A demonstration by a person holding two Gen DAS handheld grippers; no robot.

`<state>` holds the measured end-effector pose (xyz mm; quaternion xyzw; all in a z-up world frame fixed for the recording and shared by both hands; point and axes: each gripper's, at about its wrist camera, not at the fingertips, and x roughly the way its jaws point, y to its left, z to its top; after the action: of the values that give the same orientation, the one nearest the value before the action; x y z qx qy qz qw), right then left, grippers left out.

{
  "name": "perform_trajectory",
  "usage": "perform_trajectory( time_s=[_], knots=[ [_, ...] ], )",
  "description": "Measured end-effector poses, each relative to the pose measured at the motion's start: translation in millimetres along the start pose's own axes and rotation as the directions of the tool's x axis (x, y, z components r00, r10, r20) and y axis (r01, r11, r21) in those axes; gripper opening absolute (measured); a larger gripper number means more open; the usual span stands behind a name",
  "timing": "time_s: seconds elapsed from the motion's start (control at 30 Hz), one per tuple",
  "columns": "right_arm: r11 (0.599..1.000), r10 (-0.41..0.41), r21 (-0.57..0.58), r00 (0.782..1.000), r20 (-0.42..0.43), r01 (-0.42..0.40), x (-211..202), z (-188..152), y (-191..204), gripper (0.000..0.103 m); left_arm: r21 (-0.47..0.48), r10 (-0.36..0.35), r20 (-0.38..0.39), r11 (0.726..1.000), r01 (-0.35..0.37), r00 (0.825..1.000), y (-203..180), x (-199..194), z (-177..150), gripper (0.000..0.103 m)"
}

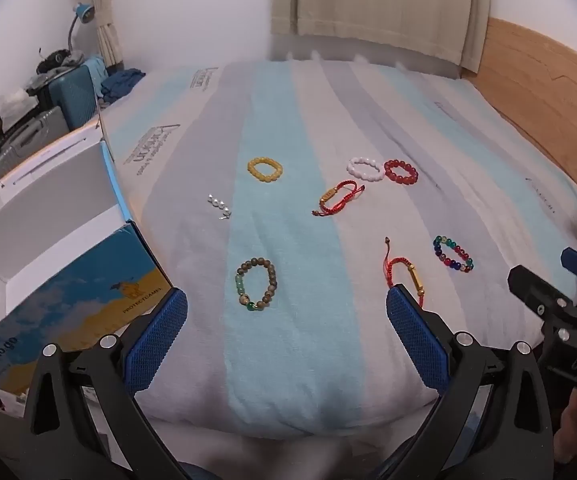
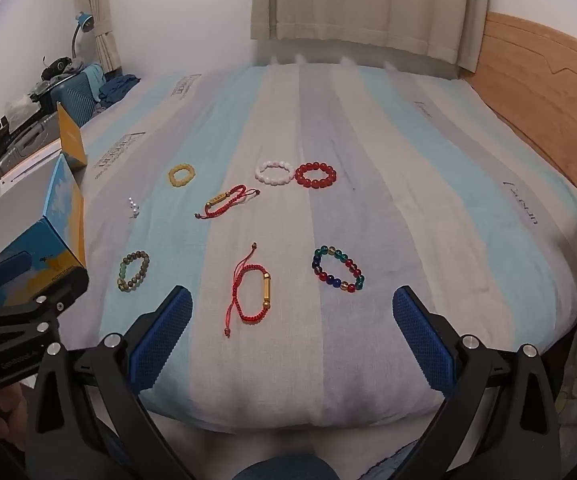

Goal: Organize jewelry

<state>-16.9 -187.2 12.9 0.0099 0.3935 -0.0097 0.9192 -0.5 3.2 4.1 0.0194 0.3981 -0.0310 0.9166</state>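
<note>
On the striped bed: eight pieces lie apart on the bedcover (image 2: 428,208), none yet in the open box (image 1: 60,216) at its left edge.
Left gripper (image 1: 286,330): jaws wide apart, empty, hovering just short of the brown-and-green bracelet (image 1: 254,284).
Right gripper (image 2: 292,330): spread wide, empty, near the red cord bracelet (image 2: 254,294).
Risk: soft cover may bunch under the pads; the cord's loose tails could snag; round beads may slip.
Hard to see: the pearl piece (image 1: 219,205) is tiny; the box's inside is mostly hidden.

Both grippers (image 1: 286,320) (image 2: 292,316), jaws wide apart
</note>
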Motion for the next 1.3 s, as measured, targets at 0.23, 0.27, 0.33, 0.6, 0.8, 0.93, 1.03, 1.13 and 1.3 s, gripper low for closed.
perform_trajectory(
  time_s=[0.23,0.27,0.33,0.6,0.8,0.93,1.03,1.13,1.3],
  knots=[
    [1.0,0.0,0.007,1.0,-0.011,0.0,3,-1,-3,0.096,0.006,-0.005,-0.009,1.0,0.005,1.0,-1,1,0,0.097],
    [1.0,0.001,0.006,1.0,-0.01,-0.001,3,-1,-4,0.096,0.008,-0.006,-0.008,1.0,0.006,1.0,-1,1,-1,0.097],
    [1.0,0.002,0.006,1.0,-0.009,-0.002,2,0,-4,0.096,0.008,-0.012,-0.011,1.0,0.012,1.0,0,1,-1,0.097],
    [1.0,0.006,0.0,1.0,-0.003,-0.006,-4,1,-3,0.096,-0.002,-0.03,-0.022,1.0,0.03,0.999,1,-2,-2,0.097],
    [1.0,0.005,-0.012,1.0,0.002,-0.005,-9,1,-1,0.096,0.0,-0.032,-0.016,0.999,0.032,0.999,0,-5,-2,0.097],
    [1.0,0.008,-0.008,1.0,0.006,-0.008,-10,1,-1,0.096,0.001,-0.032,-0.018,0.999,0.032,0.999,-1,-4,-2,0.097],
    [1.0,0.008,-0.006,1.0,0.006,-0.007,-11,2,-2,0.096,-0.001,-0.033,-0.02,0.999,0.033,0.999,-1,-4,-1,0.097],
    [1.0,0.008,-0.006,1.0,0.004,-0.008,-11,2,-2,0.096,-0.009,-0.038,-0.023,0.999,0.038,0.999,0,-4,-1,0.097],
    [1.0,0.006,-0.002,1.0,0.001,-0.006,-11,2,0,0.096,-0.007,-0.041,-0.023,0.999,0.041,0.999,-1,-4,-2,0.097]
  ],
)
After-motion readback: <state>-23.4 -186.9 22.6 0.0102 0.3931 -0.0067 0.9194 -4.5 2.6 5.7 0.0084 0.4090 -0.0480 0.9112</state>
